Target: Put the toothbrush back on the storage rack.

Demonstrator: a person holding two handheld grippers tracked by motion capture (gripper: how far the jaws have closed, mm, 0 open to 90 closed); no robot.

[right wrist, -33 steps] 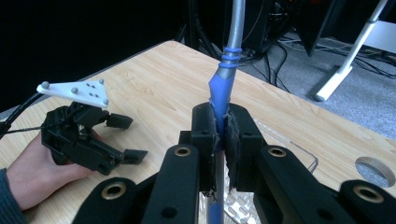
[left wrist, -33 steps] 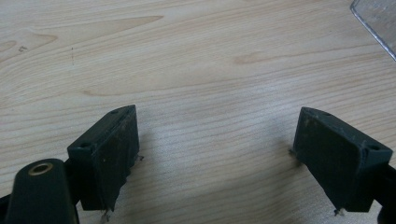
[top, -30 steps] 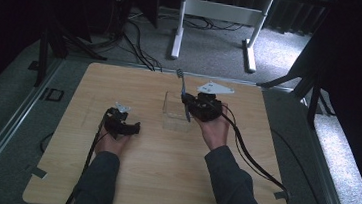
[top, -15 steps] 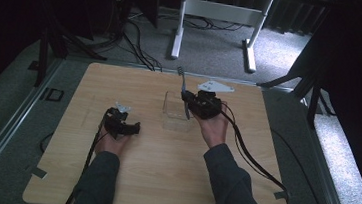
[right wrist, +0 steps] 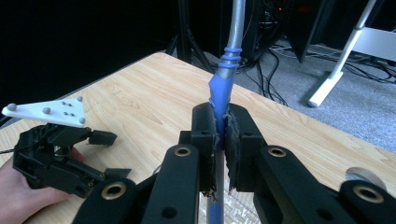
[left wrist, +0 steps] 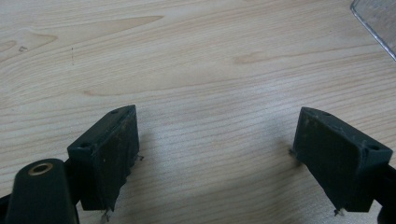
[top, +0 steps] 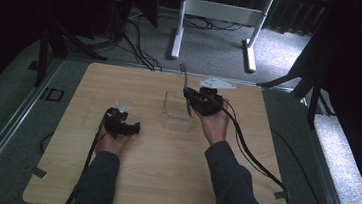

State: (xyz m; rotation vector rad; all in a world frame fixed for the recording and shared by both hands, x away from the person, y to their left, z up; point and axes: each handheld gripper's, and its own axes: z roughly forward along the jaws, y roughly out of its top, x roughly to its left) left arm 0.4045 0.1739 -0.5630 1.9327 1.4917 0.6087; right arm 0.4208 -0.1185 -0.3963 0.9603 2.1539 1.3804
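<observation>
My right gripper [top: 189,100] is shut on a long brush-like tool [top: 185,80] with a blue and grey handle, held over the far edge of a clear plastic box [top: 174,124]. In the right gripper view the black jaws [right wrist: 219,135] pinch the blue handle [right wrist: 219,93], and its grey shaft rises out of the top of the picture. My left gripper [top: 134,127] rests on the wooden table [top: 161,180], left of the box, with its jaws pointing right. In the left gripper view the jaws [left wrist: 215,158] stand wide open over bare wood.
A corner of the clear box [left wrist: 378,23] shows at the top right of the left gripper view. Black cables trail from both grippers toward the table's near edge. A white table frame [top: 218,10] and loose cables lie on the floor beyond the far edge.
</observation>
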